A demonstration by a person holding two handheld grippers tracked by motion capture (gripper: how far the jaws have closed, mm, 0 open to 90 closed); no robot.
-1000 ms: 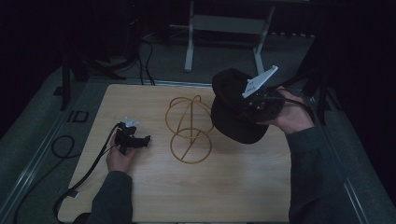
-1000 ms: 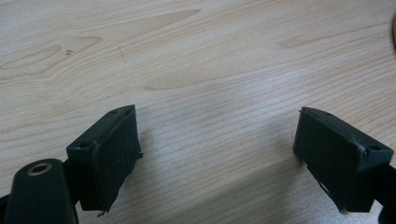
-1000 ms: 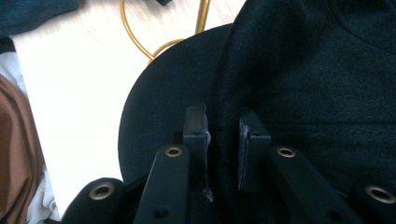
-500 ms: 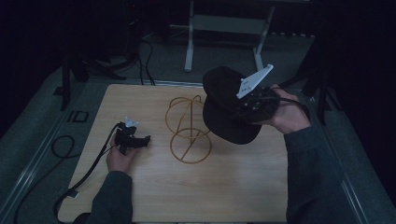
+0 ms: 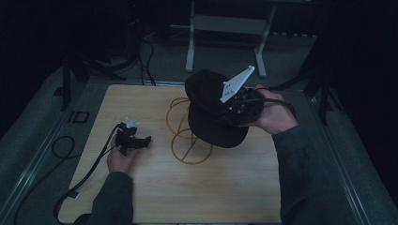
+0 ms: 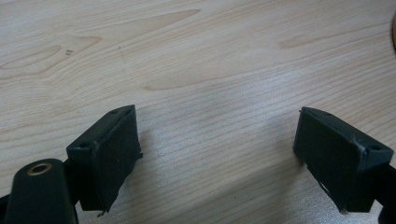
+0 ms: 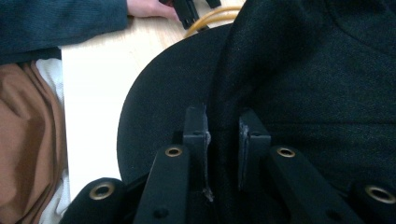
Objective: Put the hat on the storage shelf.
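The black hat (image 5: 213,110) is in the upper middle of the high view, held up in the air above the wooden table (image 5: 211,187). It hangs right over the gold wire stand (image 5: 185,136), which sits on the table in the middle of that view. The hat hides the top of the stand, so I cannot tell if they are touching.

The right gripper (image 7: 223,140) has its two jaws pinched almost together on a fold of the hat's cloth, near where the round top meets the flat brim. In the right gripper view the cloth bunches up between the jaws.

The left gripper (image 5: 133,139) rests low on the table at the middle left of the high view. Its jaws are wide apart with just bare wood between them, and it holds nothing.

The hat looks soft and light, like felt. It bends where it is pinched, so it will likely flop a bit and not stay stiff. It does not look slippery or easy to break. The brim edge or the fold by the crown seems a good place to hold it.

The hat is tilted. Its round top points to the upper left of the high view and its brim faces the lower right. Its long way runs from upper left to lower right
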